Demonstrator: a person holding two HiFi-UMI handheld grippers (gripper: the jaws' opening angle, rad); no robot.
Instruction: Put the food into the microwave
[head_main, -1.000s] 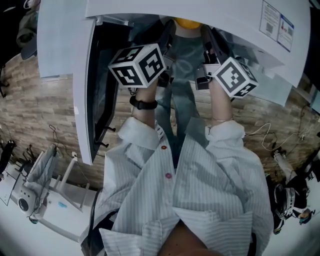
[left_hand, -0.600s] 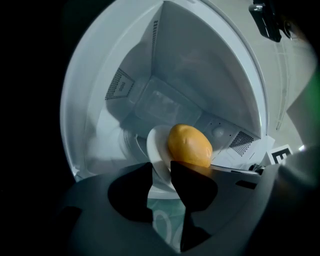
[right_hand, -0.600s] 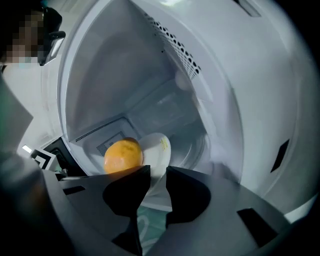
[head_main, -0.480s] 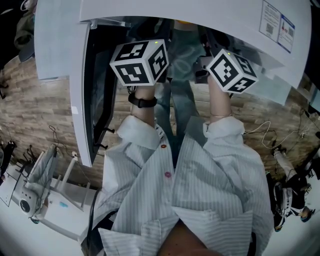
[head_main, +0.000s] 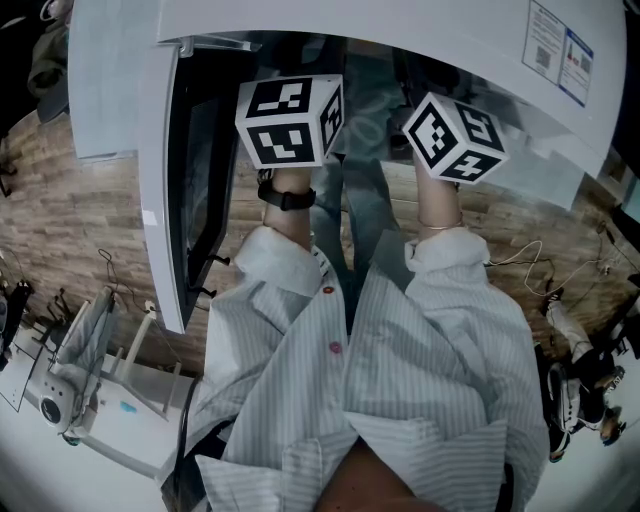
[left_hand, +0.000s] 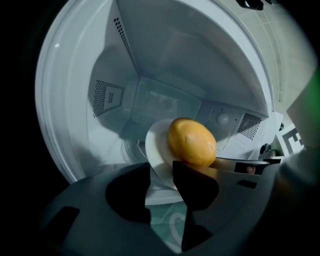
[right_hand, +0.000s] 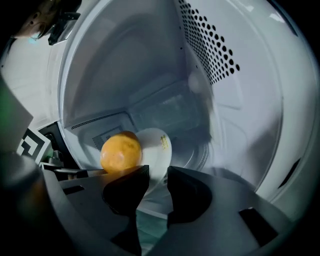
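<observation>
An orange-yellow round food (left_hand: 191, 141) lies on a white plate (left_hand: 157, 145) inside the white microwave cavity (left_hand: 165, 75). The right gripper view shows the same food (right_hand: 121, 151) and plate (right_hand: 156, 145). My left gripper (left_hand: 159, 167) has the plate's near rim in the gap between its jaws; the jaws are opening and stand apart from it. My right gripper (right_hand: 158, 172) holds the opposite rim in its gap the same way, jaws opening. In the head view only the two marker cubes (head_main: 290, 120) (head_main: 455, 135) show at the microwave mouth; the fingertips are hidden.
The microwave door (head_main: 185, 200) hangs open at the left. The microwave's white top (head_main: 400, 30) covers the cavity from above. Perforated vents (right_hand: 210, 45) line a side wall. A white stand with a camera (head_main: 60, 400) and cables (head_main: 520, 265) lie on the wooden floor.
Both marker cubes have rolled and shifted a little toward the microwave mouth. The yellow food that peeked out above the hands a second ago is hidden now.
</observation>
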